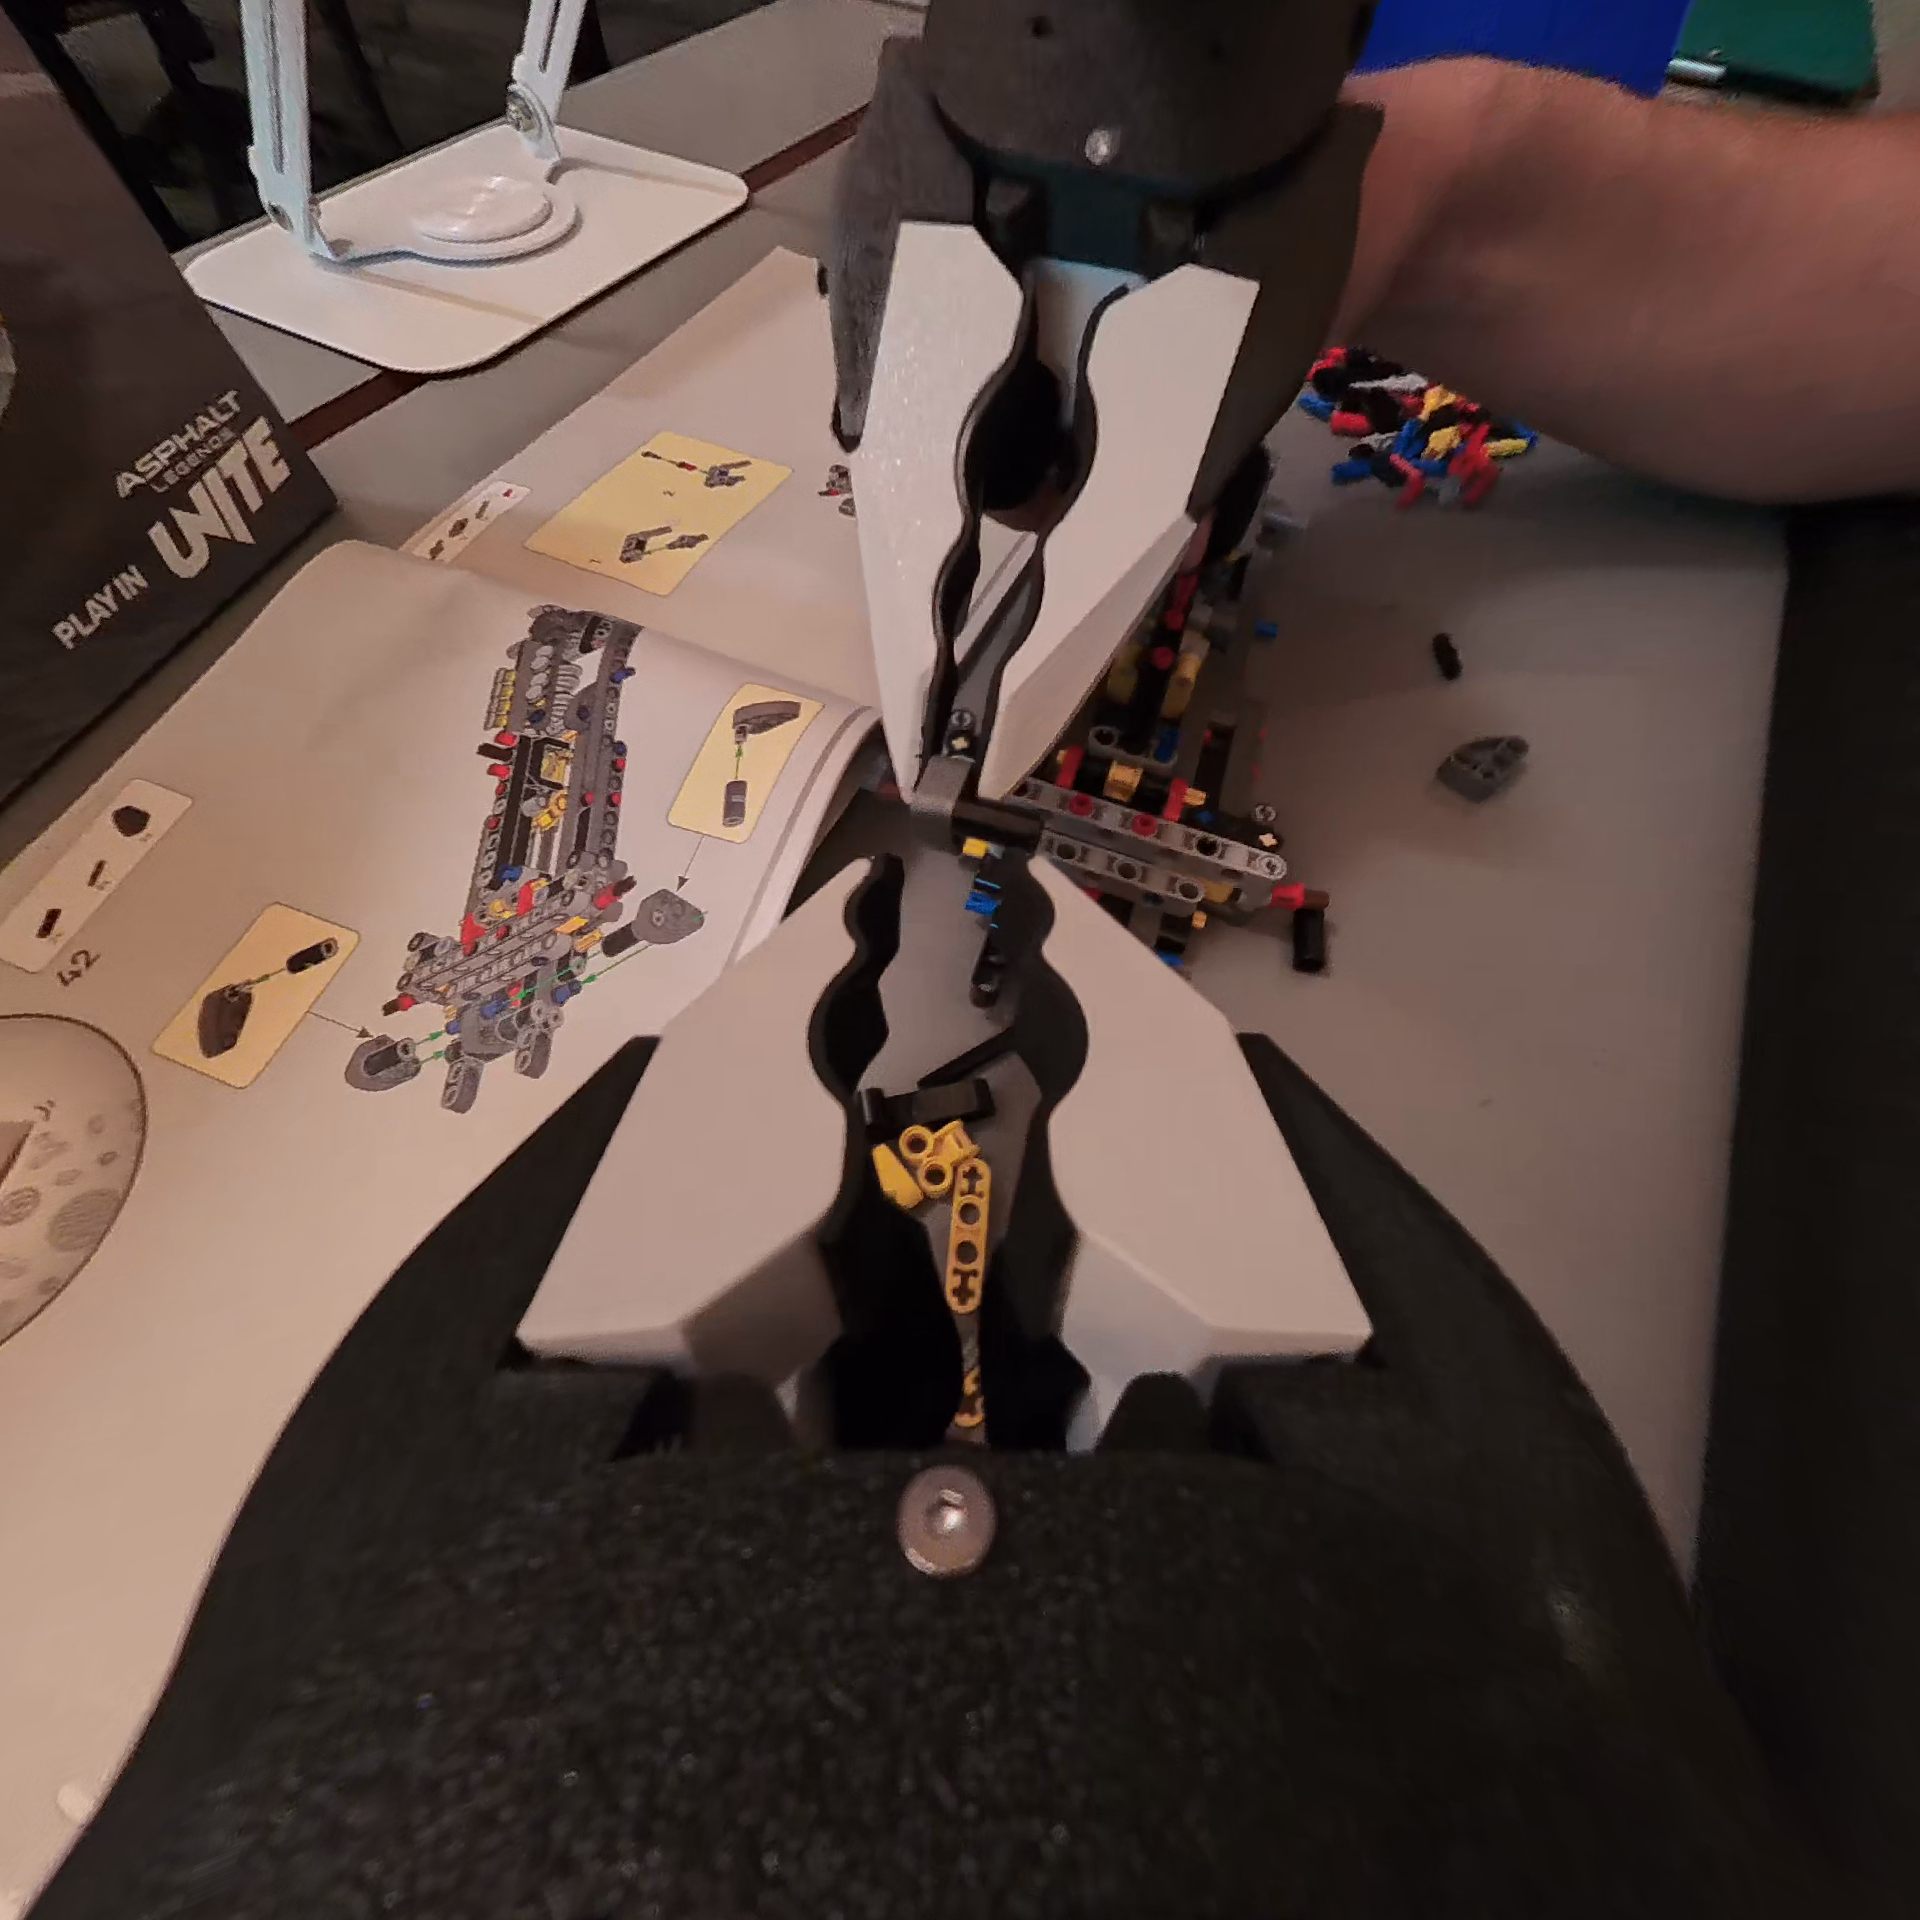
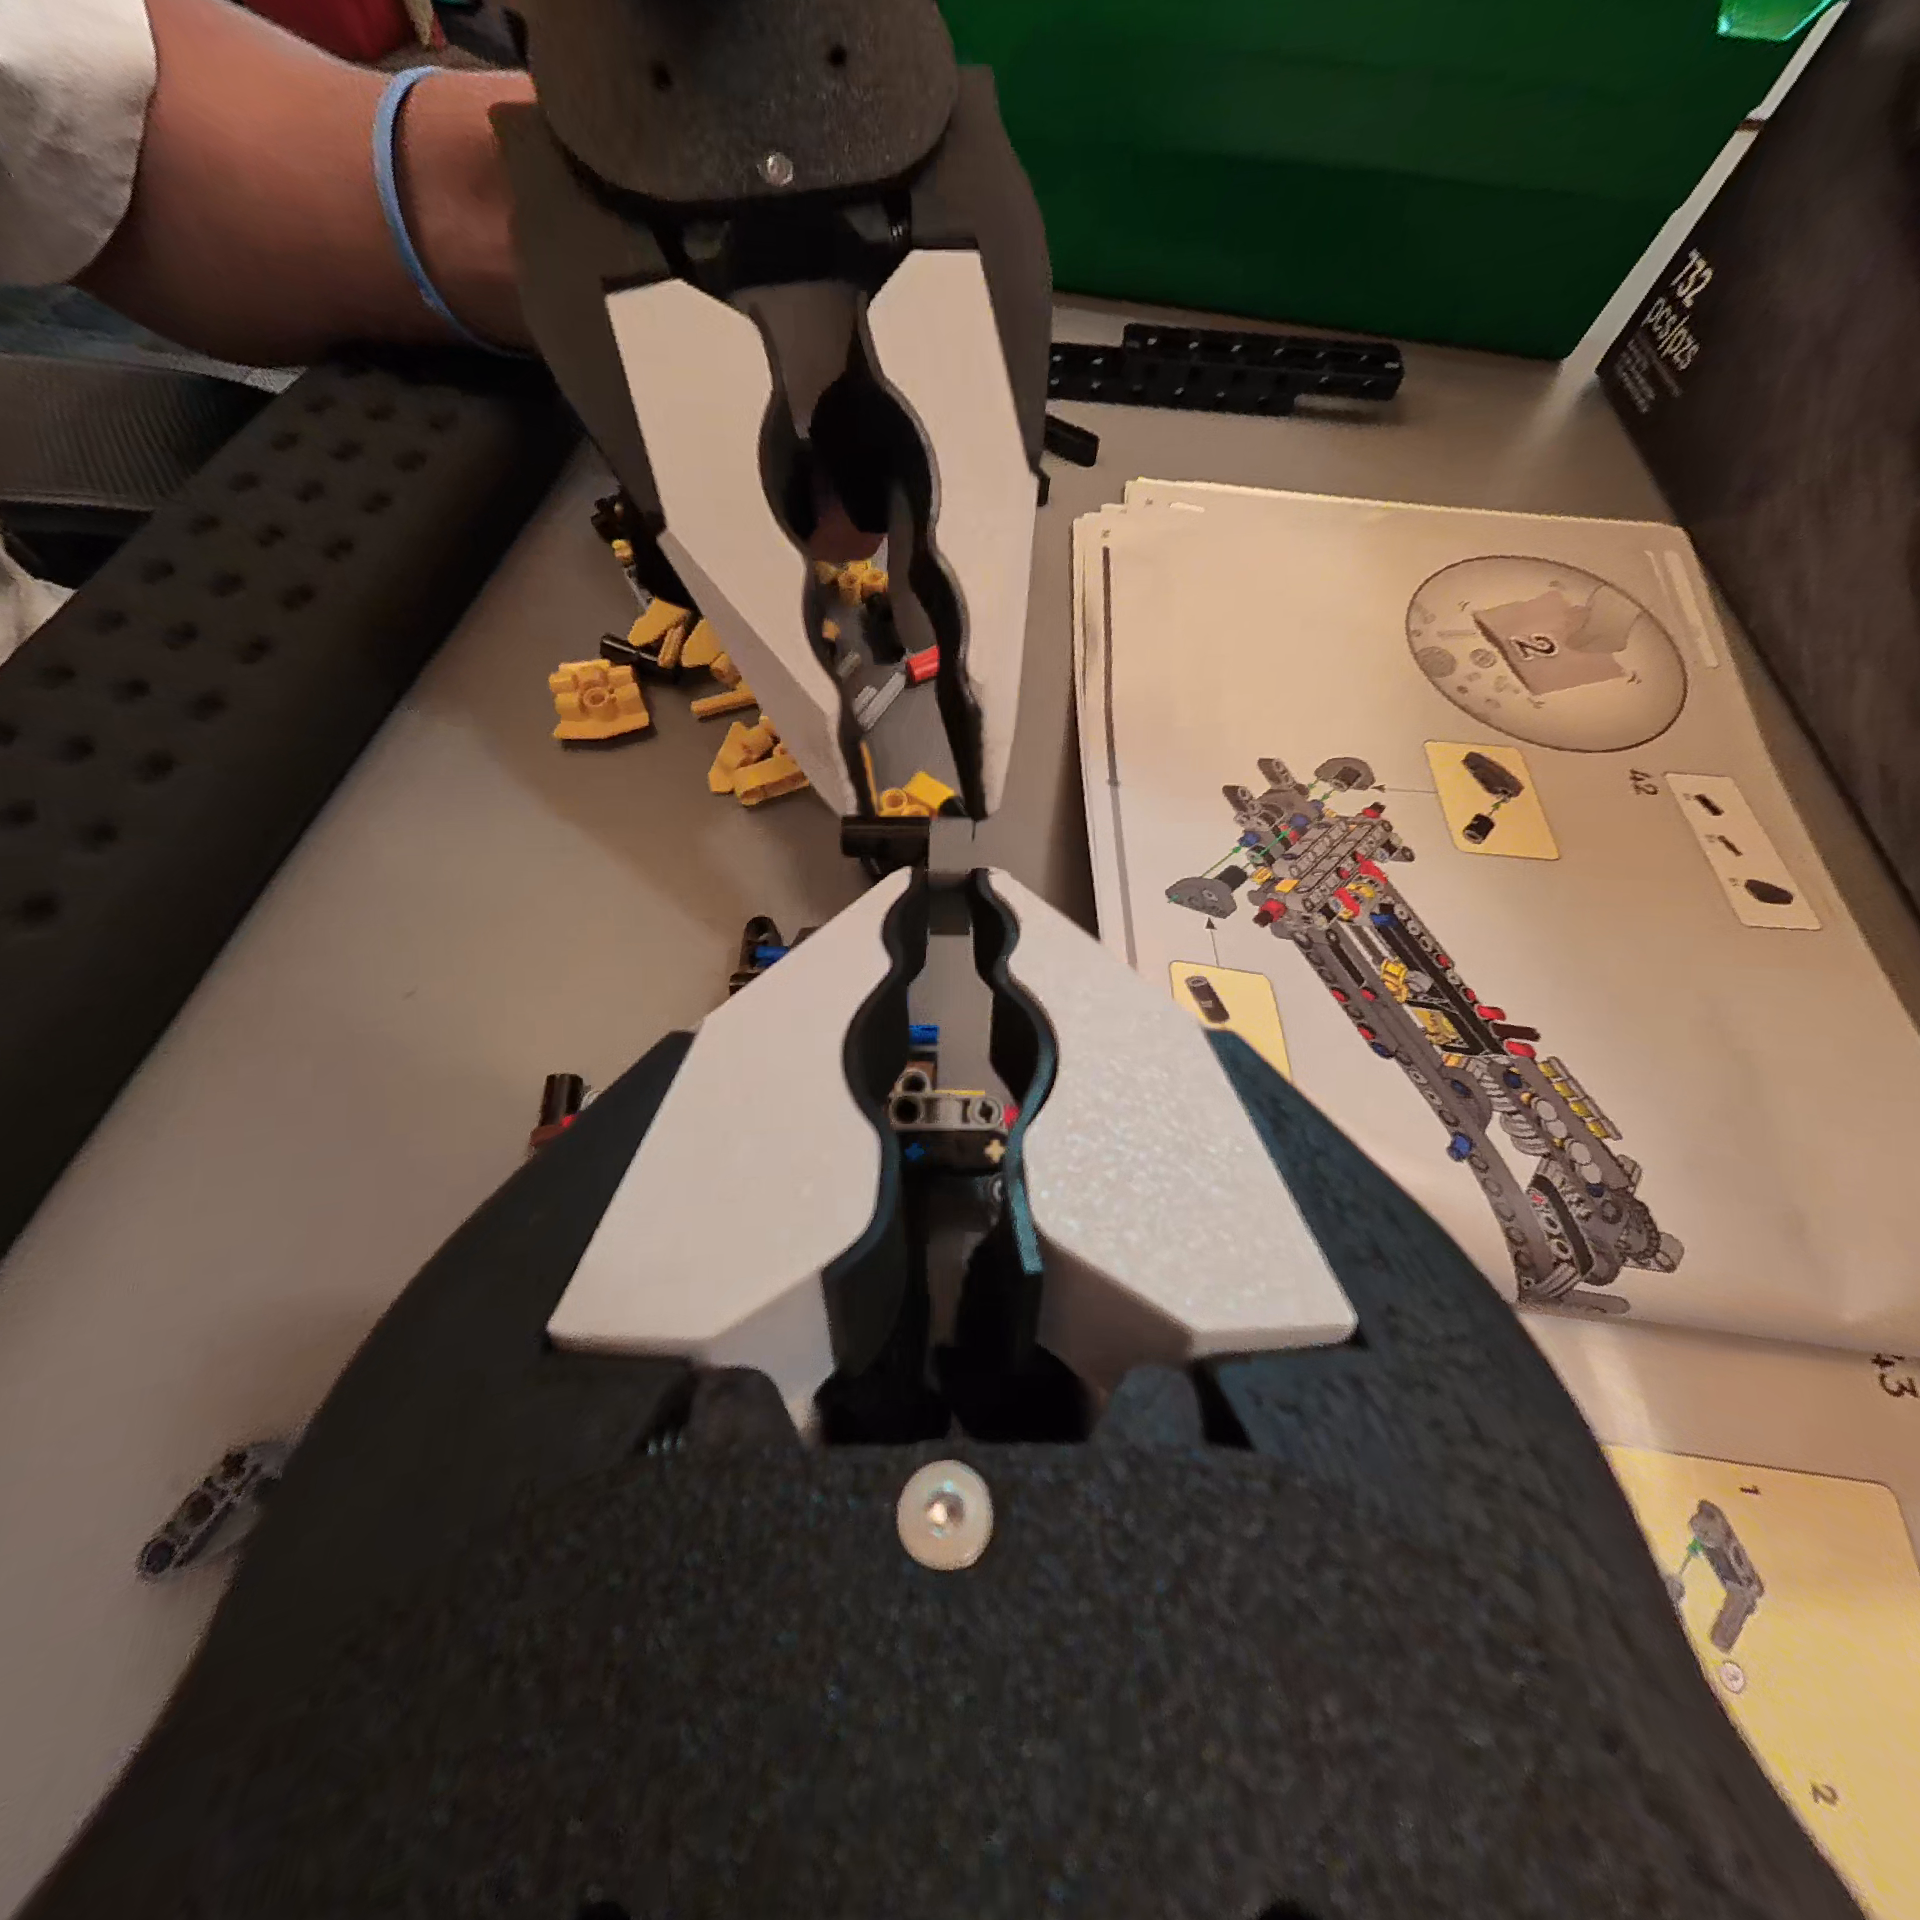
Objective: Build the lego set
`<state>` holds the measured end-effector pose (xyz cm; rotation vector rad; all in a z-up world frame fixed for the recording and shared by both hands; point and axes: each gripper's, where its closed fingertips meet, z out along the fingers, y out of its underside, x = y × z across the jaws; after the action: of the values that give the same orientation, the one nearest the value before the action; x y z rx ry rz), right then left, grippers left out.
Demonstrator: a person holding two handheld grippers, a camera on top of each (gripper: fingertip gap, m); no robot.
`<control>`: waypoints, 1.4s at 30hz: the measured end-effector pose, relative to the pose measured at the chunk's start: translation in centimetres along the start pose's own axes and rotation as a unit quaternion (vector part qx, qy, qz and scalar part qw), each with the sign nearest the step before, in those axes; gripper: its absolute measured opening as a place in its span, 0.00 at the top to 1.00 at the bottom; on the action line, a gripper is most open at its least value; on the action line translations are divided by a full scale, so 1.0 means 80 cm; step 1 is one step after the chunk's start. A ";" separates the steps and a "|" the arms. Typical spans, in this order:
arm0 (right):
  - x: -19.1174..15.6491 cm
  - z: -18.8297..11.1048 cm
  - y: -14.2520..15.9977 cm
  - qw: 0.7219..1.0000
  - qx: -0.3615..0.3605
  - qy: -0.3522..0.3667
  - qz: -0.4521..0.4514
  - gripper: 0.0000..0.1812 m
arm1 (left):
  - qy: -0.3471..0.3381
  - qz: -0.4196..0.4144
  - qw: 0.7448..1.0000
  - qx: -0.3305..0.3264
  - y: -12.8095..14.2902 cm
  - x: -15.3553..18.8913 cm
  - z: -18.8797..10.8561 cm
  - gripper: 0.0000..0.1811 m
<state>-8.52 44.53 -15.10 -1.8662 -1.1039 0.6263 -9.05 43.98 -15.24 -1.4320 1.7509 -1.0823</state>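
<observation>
My two grippers meet tip to tip above the table. My right gripper (image 2: 945,881) is shut on a small grey piece (image 2: 952,844). My left gripper (image 1: 958,871) holds a short black pin (image 1: 995,821) at its tips, touching the grey piece (image 1: 938,792). In the left wrist view the right gripper (image 1: 940,767) comes down from above. In the right wrist view the left gripper (image 2: 914,812) does the same, with the pin (image 2: 881,833) under its tips. The part-built grey chassis (image 1: 1164,836) lies just behind them. The open instruction booklet (image 1: 416,831) lies beside it.
Table holds loose coloured pieces (image 1: 1413,426), a grey curved piece (image 1: 1481,771), a black pin (image 1: 1446,655), yellow pieces (image 2: 665,686) and long black beams (image 2: 1226,364). A dark set box (image 1: 125,499), white stand base (image 1: 468,260), green bin (image 2: 1351,156) and black perforated pad (image 2: 156,675) surround it. Both grippers' tips are close together, under 4 cm apart.
</observation>
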 end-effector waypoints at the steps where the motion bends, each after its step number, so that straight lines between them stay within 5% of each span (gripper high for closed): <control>1: 0.000 0.001 -0.001 1.000 0.004 -0.002 0.003 0.96 | 0.005 0.001 1.000 0.000 0.000 0.002 0.000 0.90; 14: -0.001 0.009 0.002 1.000 0.003 -0.012 0.009 0.96 | 0.009 0.031 0.999 -0.034 0.018 0.009 0.006 0.79; 19: -0.012 0.015 -0.003 1.000 0.006 -0.025 -0.002 0.97 | 0.020 0.030 0.999 -0.023 0.013 0.013 0.005 0.88; 42: 0.001 -0.003 0.010 0.999 -0.011 -0.019 0.025 0.93 | -0.004 0.052 0.997 -0.064 0.033 -0.002 0.002 0.88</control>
<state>-7.97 44.30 -15.67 -1.9125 -1.0941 0.6834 -10.12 44.31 -17.68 -1.4003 1.8965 -0.9230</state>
